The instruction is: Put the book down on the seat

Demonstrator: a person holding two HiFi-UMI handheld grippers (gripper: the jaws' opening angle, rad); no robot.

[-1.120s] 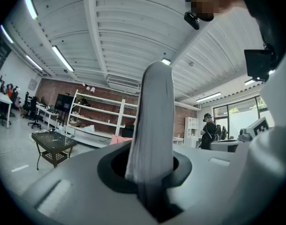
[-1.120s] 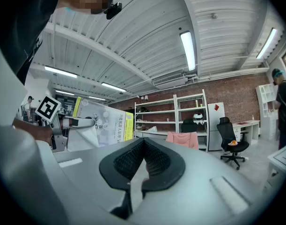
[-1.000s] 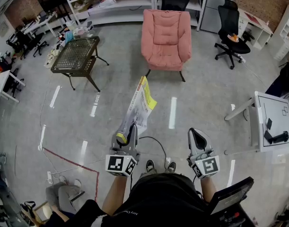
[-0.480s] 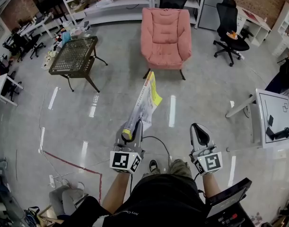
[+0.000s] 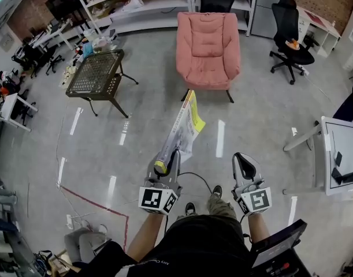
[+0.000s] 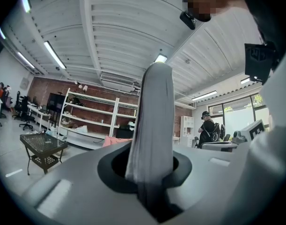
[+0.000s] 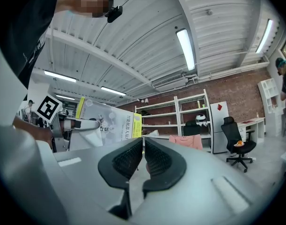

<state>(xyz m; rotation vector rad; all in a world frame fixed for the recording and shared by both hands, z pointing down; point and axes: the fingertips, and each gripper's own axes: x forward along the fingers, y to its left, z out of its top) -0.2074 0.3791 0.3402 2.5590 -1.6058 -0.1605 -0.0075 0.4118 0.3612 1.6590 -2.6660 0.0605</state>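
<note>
Book (image 5: pixel 185 126) held short of the armchair (image 5: pixel 208 51).
Your left gripper (image 5: pixel 170 154) clamps it; your right gripper (image 5: pixel 244 163), empty, sits practically closed, its jaws just eased a hair.

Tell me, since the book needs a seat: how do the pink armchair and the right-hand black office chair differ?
The pink armchair is padded, fixed-legged, its seat bare; the black office chair is slimmer, on a star base, an orange thing on its seat. Nobody sits in either.

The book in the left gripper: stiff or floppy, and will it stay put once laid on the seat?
Probably floppy: the book is thin, held by one end in the left gripper, its far end splaying. Likely light, since one grip carries it. The seat looks cushioned, so it should settle without sliding.
</note>
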